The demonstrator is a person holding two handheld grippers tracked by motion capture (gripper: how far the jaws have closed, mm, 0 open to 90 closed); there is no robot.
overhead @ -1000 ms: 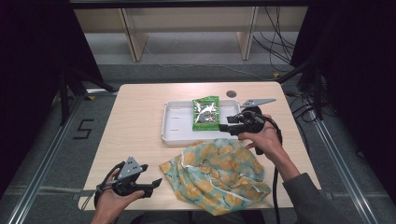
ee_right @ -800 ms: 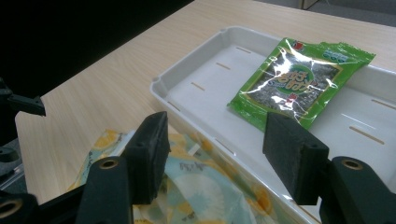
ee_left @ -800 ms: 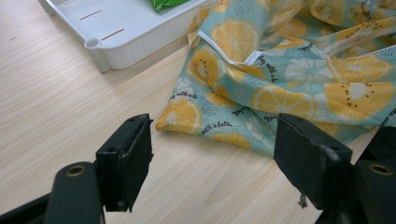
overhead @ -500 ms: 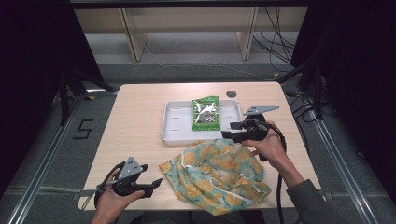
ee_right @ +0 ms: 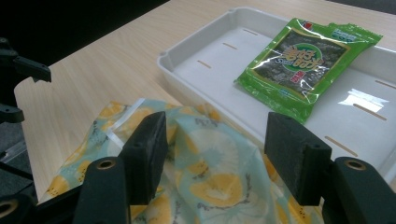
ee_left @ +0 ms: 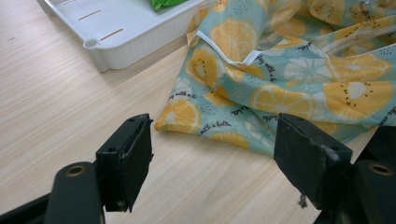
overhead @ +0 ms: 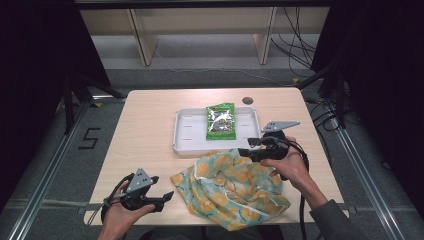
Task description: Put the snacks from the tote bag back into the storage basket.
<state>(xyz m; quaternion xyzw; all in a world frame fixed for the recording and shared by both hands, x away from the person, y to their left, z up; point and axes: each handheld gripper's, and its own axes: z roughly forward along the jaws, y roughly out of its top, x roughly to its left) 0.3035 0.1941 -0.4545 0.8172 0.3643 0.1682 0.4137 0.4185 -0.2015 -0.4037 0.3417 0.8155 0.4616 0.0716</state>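
The fruit-print cloth bag [overhead: 232,187] lies crumpled at the table's [overhead: 150,125] near edge, about 5 o'clock from centre, its far fold touching the white tray [overhead: 187,132]. A green seaweed snack packet [overhead: 220,120] lies in the tray. The right gripper [overhead: 245,151] hovers over the bag's 1 o'clock corner, jaws apart, nothing between them. The left gripper [overhead: 167,196], at the bag's 9 o'clock, is agape and empty. Bare wood spreads toward 9 o'clock.

Teal cloth [overhead: 231,187] with orange citrus-slice print; green packet [overhead: 220,121]; white tray [overhead: 190,132]; pale wooden table [overhead: 145,125].
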